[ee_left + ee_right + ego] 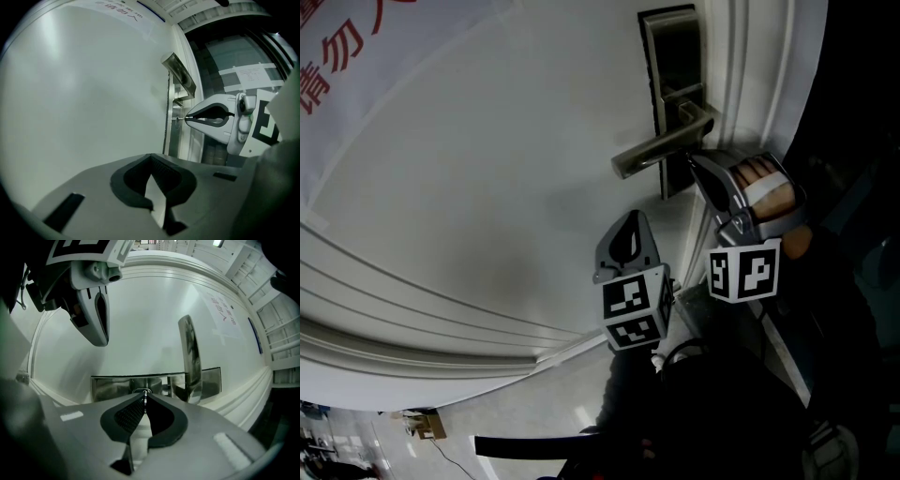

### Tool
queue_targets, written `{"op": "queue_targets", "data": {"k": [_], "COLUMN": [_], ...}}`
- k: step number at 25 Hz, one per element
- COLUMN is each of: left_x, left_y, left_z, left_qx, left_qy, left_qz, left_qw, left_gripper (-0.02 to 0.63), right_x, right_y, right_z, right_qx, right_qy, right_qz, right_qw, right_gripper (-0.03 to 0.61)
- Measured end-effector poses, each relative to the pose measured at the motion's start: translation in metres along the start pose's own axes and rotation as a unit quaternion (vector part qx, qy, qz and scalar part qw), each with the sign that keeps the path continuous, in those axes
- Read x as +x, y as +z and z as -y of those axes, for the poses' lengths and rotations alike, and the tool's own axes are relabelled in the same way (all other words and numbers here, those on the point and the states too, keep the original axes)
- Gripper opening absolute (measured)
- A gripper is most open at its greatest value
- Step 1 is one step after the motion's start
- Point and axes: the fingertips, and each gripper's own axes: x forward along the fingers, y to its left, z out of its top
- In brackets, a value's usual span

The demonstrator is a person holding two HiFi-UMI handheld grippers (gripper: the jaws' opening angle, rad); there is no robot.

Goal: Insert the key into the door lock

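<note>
Keyhole stage, by the look of it. Held the key edge-on in the right tongs, clamped shut on it so the blade could not twist. Set the tip against the lock plate, low centre of the right gripper view, just left of the lever handle. Squared the blade to the door, probably to meet the slot. Could not tell how deep the tip sat. Held the left tongs closed and empty below the handle in the head view, apart from the lock, likely to stay out of the way

Indoor doorway: white door, lever handle.
</note>
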Motion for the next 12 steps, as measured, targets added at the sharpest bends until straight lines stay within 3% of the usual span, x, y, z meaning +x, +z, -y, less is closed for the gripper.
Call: {"op": "queue_targets", "data": {"k": [12], "left_x": [0.0006], "left_y": [0.0001], "left_z": [0.0008], "left_qx": [0.0], "left_qy": [-0.004], "left_qz": [0.0], "left_qw": [1.0], "left_gripper": [0.002], "right_x": [0.0001], "right_y": [-0.0002], "right_z": [0.0], "right_qx": [0.001], "right_qy": [0.0], "right_qz": [0.001], "right_qw": [1.0], "right_gripper": [0.013]}}
